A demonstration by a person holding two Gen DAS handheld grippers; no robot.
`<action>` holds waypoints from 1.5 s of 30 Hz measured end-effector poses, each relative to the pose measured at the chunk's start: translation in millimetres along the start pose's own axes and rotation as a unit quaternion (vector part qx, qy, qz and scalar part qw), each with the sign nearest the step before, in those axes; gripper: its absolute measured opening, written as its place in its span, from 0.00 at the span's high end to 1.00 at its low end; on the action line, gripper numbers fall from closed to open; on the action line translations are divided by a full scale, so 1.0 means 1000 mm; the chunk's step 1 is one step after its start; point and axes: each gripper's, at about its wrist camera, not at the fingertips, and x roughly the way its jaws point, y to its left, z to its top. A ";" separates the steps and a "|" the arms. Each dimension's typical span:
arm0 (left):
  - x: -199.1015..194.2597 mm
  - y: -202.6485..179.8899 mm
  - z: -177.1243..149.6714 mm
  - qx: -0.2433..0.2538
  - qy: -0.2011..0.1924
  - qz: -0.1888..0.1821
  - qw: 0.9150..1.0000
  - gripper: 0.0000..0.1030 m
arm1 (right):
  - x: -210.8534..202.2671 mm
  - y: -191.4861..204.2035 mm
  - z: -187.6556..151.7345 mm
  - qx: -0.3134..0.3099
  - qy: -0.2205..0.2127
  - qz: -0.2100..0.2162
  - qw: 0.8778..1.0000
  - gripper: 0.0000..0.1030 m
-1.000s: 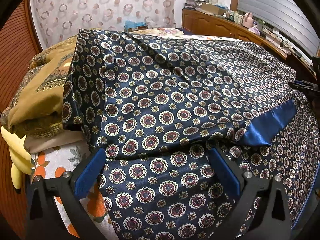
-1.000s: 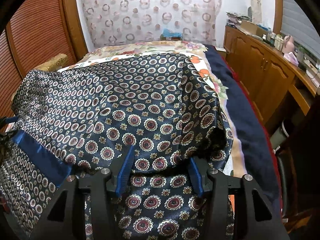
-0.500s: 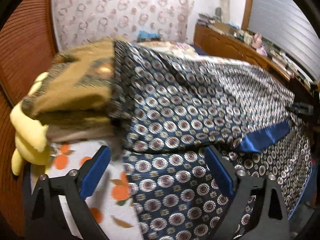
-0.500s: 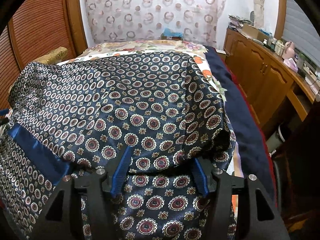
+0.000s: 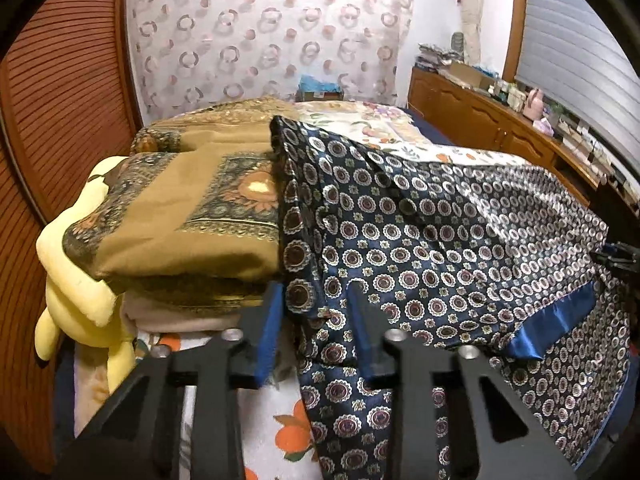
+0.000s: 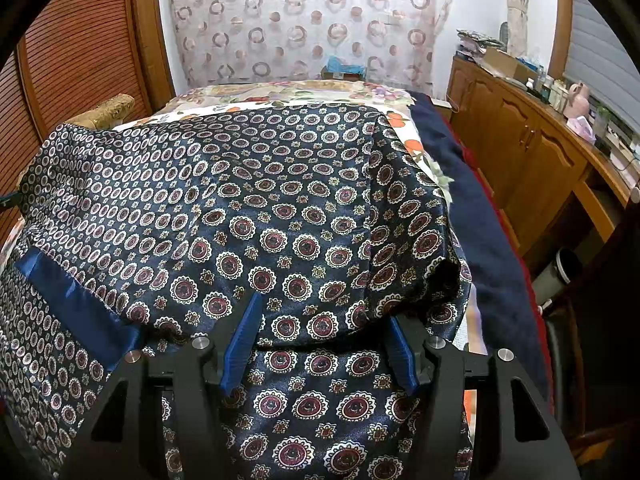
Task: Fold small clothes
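Observation:
A shiny navy garment (image 5: 440,248) with a round medallion print and a plain blue band (image 5: 552,320) lies spread and partly folded on the bed; it fills the right wrist view (image 6: 248,216) too. My left gripper (image 5: 316,304) has its jaws narrowed around the garment's left corner, with cloth between the blue pads (image 5: 272,320). My right gripper (image 6: 324,320) is open over the garment's right side, with the folded edge lying between its pads (image 6: 244,332).
A stack of folded brown patterned cloth (image 5: 184,216) and a yellow plush toy (image 5: 76,288) sit left of the garment. The floral bedsheet (image 5: 400,132) lies beneath. A dark blue blanket (image 6: 472,208) runs along the bed's right edge, beside wooden cabinets (image 6: 532,152).
My left gripper moved left to the garment's left corner and its jaws closed from wide open to narrow around the cloth. My right gripper stayed open and barely moved.

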 end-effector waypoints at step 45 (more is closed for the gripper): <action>-0.114 -0.008 -0.074 -0.049 -0.050 -0.085 0.994 0.97 | -0.117 -0.015 -0.031 -0.021 -0.081 0.010 0.996 0.97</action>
